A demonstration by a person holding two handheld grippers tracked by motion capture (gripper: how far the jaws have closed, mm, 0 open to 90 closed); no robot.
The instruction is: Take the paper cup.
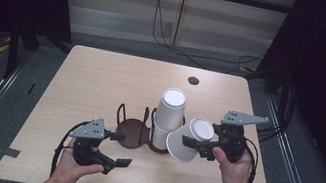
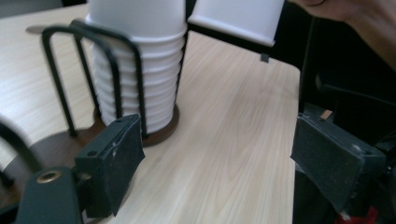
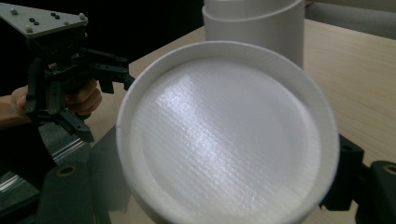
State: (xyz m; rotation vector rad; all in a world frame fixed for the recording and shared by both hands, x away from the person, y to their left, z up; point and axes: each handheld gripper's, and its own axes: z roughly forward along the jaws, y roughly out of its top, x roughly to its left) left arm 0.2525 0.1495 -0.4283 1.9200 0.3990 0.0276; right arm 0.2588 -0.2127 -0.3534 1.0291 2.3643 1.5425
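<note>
R gripper (image 1: 192,143) clamps a white paper cup (image 1: 189,139), tilted on its side w/ ribbed flat base facing the gripper's cam, just beside the stack of paper cups (image 1: 167,117). Stack sits upside down in a black wire cup holder (image 1: 134,129) w/ round dark-brown base, on pale wood-grain table (image 1: 103,76). L gripper (image 1: 121,150) hovers near holder, matte black jaws apart, nothing between.

A white paper cup (image 1: 191,138) is gripped in the right claw (image 1: 190,144), tipped on its side with its flat bottom facing up toward the camera, off the surface, just beside a tall stack of white paper cups (image 1: 167,117) standing bottom-up in a black wire holder (image 1: 134,129).
</note>
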